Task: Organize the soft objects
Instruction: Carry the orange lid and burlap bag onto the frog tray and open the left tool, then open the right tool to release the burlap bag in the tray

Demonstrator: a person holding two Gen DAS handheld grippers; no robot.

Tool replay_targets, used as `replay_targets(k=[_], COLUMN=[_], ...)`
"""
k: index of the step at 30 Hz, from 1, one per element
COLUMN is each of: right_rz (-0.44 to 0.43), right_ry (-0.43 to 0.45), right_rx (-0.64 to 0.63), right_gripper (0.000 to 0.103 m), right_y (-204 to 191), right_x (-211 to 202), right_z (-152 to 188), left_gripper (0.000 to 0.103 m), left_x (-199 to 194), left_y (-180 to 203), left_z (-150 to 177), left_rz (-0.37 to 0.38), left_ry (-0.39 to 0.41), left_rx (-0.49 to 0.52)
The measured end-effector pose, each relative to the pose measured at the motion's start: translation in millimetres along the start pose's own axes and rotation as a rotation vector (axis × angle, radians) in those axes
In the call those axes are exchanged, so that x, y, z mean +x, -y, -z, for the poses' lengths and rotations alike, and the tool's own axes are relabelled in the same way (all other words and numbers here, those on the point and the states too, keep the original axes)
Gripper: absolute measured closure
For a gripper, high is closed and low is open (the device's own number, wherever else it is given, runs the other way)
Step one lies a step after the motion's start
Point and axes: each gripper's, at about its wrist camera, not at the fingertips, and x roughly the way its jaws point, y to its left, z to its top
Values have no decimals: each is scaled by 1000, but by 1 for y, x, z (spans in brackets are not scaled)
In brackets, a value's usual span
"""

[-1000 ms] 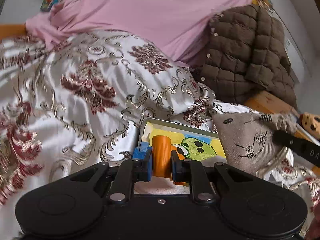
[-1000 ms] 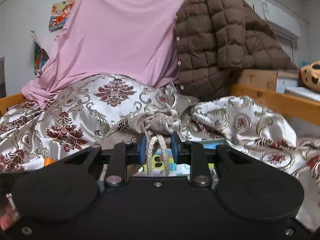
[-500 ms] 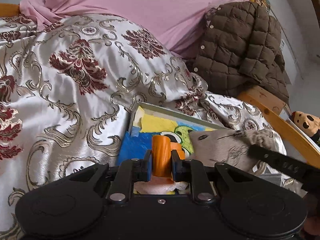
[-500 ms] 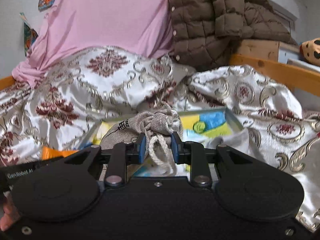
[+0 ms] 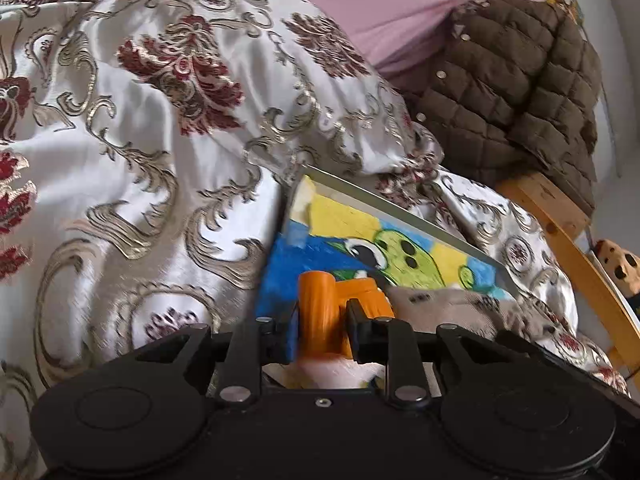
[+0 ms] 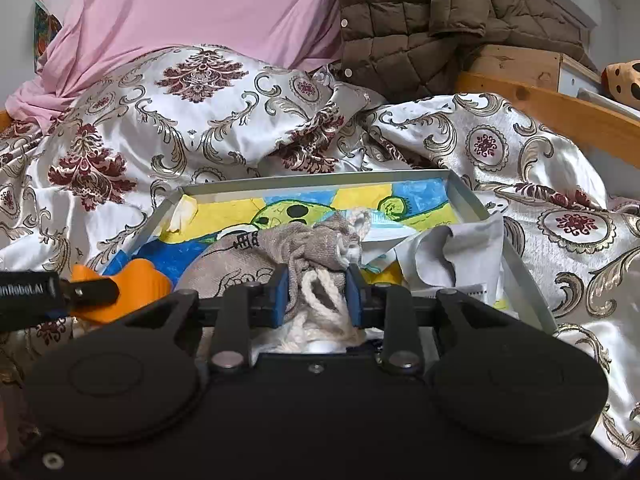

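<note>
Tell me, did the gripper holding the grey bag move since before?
Yes. The right gripper, shut on the grey bag, has come down and forward toward the tray, which fills more of its view.

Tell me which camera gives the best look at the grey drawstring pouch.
The right wrist view: the grey drawstring pouch fills the centre, its gathered neck and cord clamped in the right gripper over the tray. The left wrist view shows only a blurred part of the pouch beside the orange object.

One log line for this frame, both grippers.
left gripper: shut on orange toy | right gripper: shut on drawstring pouch | both over tray
</note>
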Motion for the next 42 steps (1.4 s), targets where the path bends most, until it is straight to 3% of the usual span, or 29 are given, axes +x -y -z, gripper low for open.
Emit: replay_targets(k=[6,9,11,12,18,20,24,29,36,42], right_rz=[34,46,49,50,49,53,64,60,55,52], right_ry=[1,10,14,17,25,36,49,79,139,186], right_rx=[-30,-50,-59,-62,-64,-64,-60,-35,-14,14], right_gripper=[75,67,61,61,47,36,32,12,2,1], right_y=[-7,-10,-11,-11,-8,-6,-4,1,10,22], right_x=[-2,-1,-1,-1,-4,-8,-16,-33,-71,-107], right_z=[-1,-2,-2,-2,-5,-7,-12,-21,-36,-46], left_gripper=[69,61,34,32,30,30,29,26,14,5], left_x=[4,2,-2,-5,-6,-8,-17,-32,-71,-108], left_y=[-7,-3,1,2,6,7,12,26,53,76], left_z=[-4,-5,-5,-5,-5,-5,-5,-7,-13,-20], left_rz=[14,16,-26,-44,-48,-60,-83,-103,-130,-131], left_ry=[-14,0,27,40,34,39,53,67,135,189], left_rx=[-23,-1,20,33,48,55,54,85,139,149])
